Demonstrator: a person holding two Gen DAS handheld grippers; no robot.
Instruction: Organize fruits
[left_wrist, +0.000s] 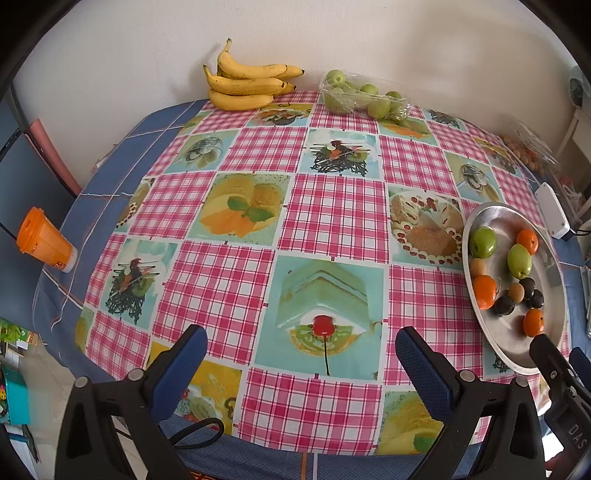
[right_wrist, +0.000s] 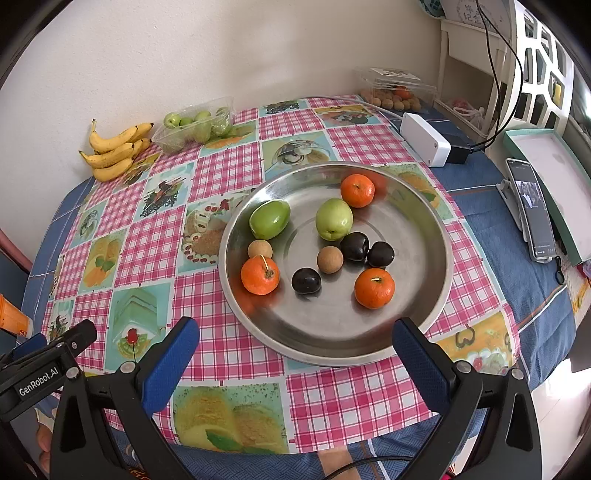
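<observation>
- A round, shiny metal plate (right_wrist: 424, 236) on the checked bench (right_wrist: 229, 173) holds glossy mandarins (right_wrist: 374, 288), smooth green fruits (right_wrist: 333, 219) and dark plums (right_wrist: 306, 280).
- Right gripper (right_wrist: 295, 354) spread wide, empty, at the plate's near rim.
- Left gripper (left_wrist: 301, 363) wide, empty, left of the plate.

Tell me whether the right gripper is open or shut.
Open. In the right wrist view, the right gripper shows its blue fingers spread wide apart with nothing between them, before the metal plate.

Silver tray (right_wrist: 424, 236) carrying orange mandarins (right_wrist: 374, 288), green jujubes (right_wrist: 333, 218), dark plums (right_wrist: 306, 280) and tan longans (right_wrist: 330, 259); pink-white gingham cloth (right_wrist: 229, 170) with teal food panels covering desk; yellow bananas (left_wrist: 243, 83) speckling brown.
</observation>
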